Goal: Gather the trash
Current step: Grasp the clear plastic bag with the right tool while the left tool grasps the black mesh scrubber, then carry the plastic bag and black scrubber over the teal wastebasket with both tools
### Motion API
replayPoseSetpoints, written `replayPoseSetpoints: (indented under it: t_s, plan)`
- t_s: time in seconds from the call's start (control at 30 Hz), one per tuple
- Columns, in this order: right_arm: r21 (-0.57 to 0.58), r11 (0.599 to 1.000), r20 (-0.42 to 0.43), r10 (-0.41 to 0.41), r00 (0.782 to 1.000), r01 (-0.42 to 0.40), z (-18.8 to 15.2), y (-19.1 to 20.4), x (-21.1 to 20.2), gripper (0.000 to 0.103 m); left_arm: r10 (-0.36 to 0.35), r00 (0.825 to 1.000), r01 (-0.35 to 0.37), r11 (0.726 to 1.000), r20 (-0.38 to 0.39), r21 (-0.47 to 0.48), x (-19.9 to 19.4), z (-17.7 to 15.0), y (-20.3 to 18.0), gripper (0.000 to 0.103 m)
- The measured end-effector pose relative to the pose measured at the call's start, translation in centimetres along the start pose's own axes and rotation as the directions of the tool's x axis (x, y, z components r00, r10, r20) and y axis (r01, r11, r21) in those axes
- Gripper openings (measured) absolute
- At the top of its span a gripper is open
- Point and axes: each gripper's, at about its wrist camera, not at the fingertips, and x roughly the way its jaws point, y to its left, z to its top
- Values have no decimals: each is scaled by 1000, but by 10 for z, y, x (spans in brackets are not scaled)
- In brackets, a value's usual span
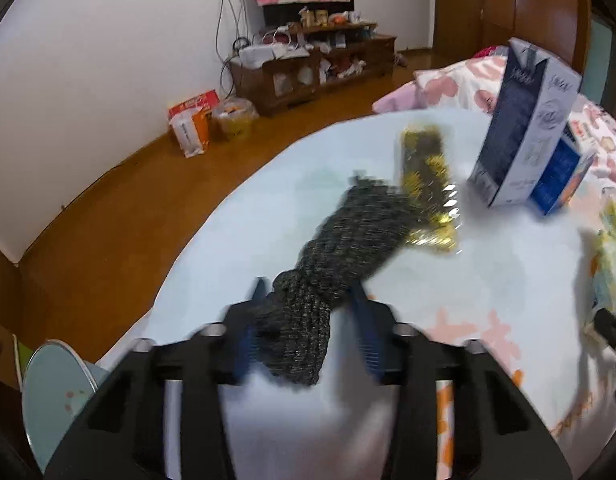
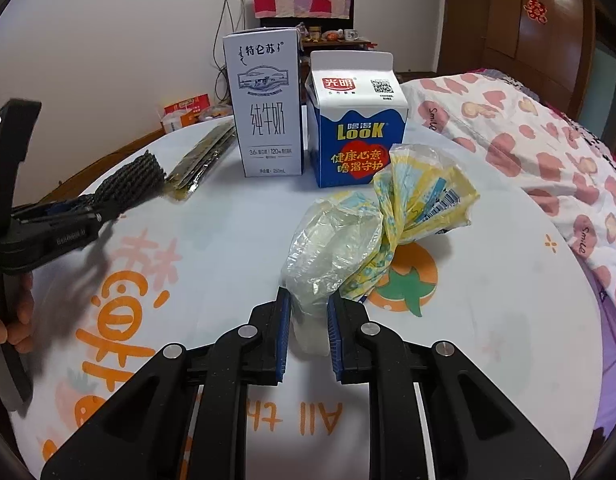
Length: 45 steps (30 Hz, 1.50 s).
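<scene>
Pale printed tablecloth (image 2: 212, 248) covers the table. Left of the tall white milk carton (image 2: 268, 108), the left gripper (image 1: 308, 292) pinches a dark speckled knitted cloth (image 1: 347, 236); nearer, the right gripper (image 2: 308, 304) clamps a crumpled clear-and-yellow plastic bag (image 2: 371, 224).

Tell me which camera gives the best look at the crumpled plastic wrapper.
The right wrist view: the crumpled plastic wrapper sits sharp and central, pinched by the right gripper. The left wrist view catches only a blurred yellow sliver of it at the right edge.
</scene>
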Motion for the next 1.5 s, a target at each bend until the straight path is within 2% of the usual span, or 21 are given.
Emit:
replayPoseSetpoints:
  t_s: [0.07, 0.13, 0.4, 0.6, 1.03, 1.5]
  plan:
    - [-5, 1000, 3, -2, 1000, 2, -1, 0, -1, 18, -2, 1000, 2, 1000, 9, 16, -6, -3, -4, 25]
    - [7, 1000, 6, 22, 1000, -22, -2, 0, -7, 18, -10, 1000, 9, 1000, 23, 25, -17, -6, -7, 23]
    - [-7, 999, 61, 51, 997, -51, -20, 14, -58, 18, 36, 996, -38, 999, 85, 21, -86, -41, -13, 23]
    - [-39, 997, 68, 71, 995, -69, -46, 31, -90, 18, 59, 995, -58, 998, 75, -13, -125, -76, -8, 23]
    - [-99, 990, 71, 111, 991, -104, -81, 63, -137, 18, 82, 993, -75, 994, 90, -78, -182, -130, 22, 23]
    - [-165, 971, 54, 182, 982, -171, -109, 107, -158, 18, 125, 987, -111, 985, 99, -130, -211, -164, 54, 23]
